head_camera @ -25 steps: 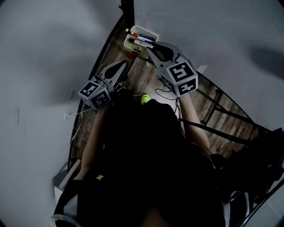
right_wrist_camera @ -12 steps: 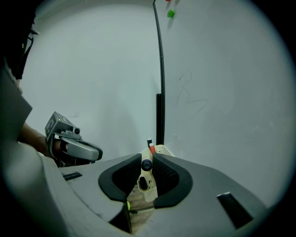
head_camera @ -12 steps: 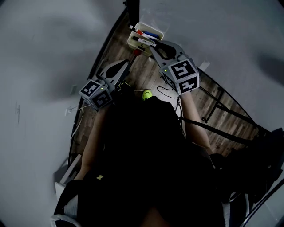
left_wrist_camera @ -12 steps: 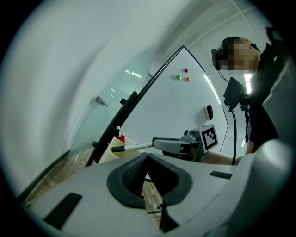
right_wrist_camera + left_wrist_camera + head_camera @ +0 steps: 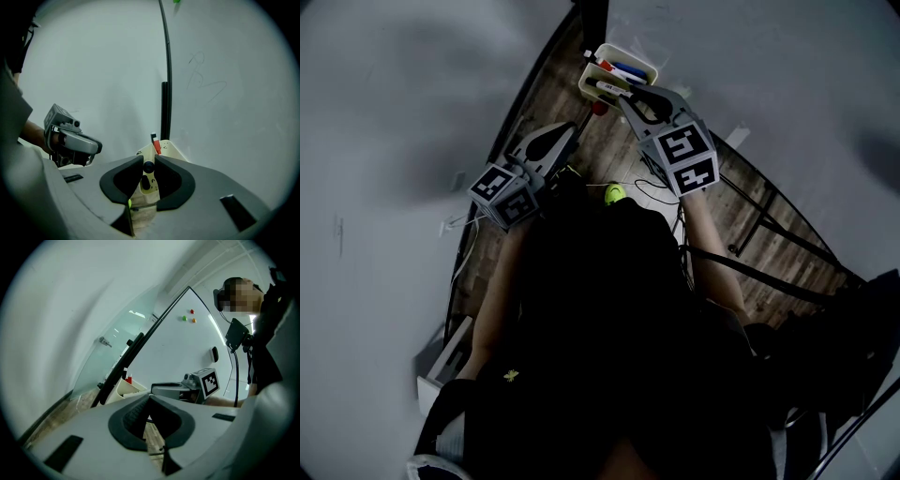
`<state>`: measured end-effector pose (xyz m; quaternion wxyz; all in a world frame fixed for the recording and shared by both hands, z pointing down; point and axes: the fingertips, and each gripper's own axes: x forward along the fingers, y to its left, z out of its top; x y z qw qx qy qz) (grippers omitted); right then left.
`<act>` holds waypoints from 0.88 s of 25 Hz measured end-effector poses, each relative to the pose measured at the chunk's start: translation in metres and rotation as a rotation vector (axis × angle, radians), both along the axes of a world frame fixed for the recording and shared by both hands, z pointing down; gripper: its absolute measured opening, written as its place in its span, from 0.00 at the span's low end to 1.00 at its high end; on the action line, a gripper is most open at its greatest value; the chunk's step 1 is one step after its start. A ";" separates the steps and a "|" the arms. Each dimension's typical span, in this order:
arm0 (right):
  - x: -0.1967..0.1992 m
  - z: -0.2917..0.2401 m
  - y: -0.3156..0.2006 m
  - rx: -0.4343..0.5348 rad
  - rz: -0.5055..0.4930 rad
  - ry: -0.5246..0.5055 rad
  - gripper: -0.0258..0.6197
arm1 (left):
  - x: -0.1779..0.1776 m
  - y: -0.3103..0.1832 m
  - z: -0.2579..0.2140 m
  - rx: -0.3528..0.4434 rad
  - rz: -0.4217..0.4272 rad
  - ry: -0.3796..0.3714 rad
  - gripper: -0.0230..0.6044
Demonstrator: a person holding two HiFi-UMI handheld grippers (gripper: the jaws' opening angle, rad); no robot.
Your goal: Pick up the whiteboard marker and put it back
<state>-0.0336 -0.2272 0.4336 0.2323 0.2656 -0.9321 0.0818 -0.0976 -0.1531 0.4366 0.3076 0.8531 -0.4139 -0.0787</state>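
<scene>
Right gripper (image 5: 148, 161) clamped on black marker (image 5: 148, 167), cream tray (image 5: 172, 150) just beyond, whiteboard (image 5: 225, 70) behind

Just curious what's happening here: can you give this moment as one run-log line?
right tool: shut on marker | marker: held at the tray | left tool: shut, empty

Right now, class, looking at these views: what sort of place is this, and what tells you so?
Probably a classroom or meeting room. A large whiteboard carries faint pen marks and coloured magnets, and a cream tray of markers stands close by it.
</scene>
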 end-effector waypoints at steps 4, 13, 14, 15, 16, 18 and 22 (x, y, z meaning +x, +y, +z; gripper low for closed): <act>-0.004 0.007 -0.001 0.002 -0.011 0.025 0.16 | -0.006 0.001 0.004 -0.003 -0.009 -0.009 0.04; -0.007 0.016 -0.003 -0.014 -0.014 0.032 0.16 | -0.005 0.001 0.004 -0.019 0.001 -0.007 0.04; -0.007 0.017 -0.004 -0.015 -0.015 0.033 0.16 | -0.005 0.000 0.003 -0.017 0.004 -0.008 0.04; -0.007 0.019 -0.004 -0.016 -0.016 0.035 0.16 | -0.004 -0.002 0.003 -0.018 0.006 -0.006 0.04; -0.009 0.020 -0.005 -0.017 -0.016 0.036 0.16 | -0.005 -0.003 0.003 -0.020 0.005 -0.003 0.04; -0.011 0.022 -0.007 -0.023 -0.012 0.034 0.16 | -0.007 -0.006 0.004 -0.020 0.008 0.001 0.04; -0.011 0.023 -0.008 -0.032 -0.009 0.028 0.16 | -0.006 -0.006 0.003 -0.016 0.020 -0.008 0.04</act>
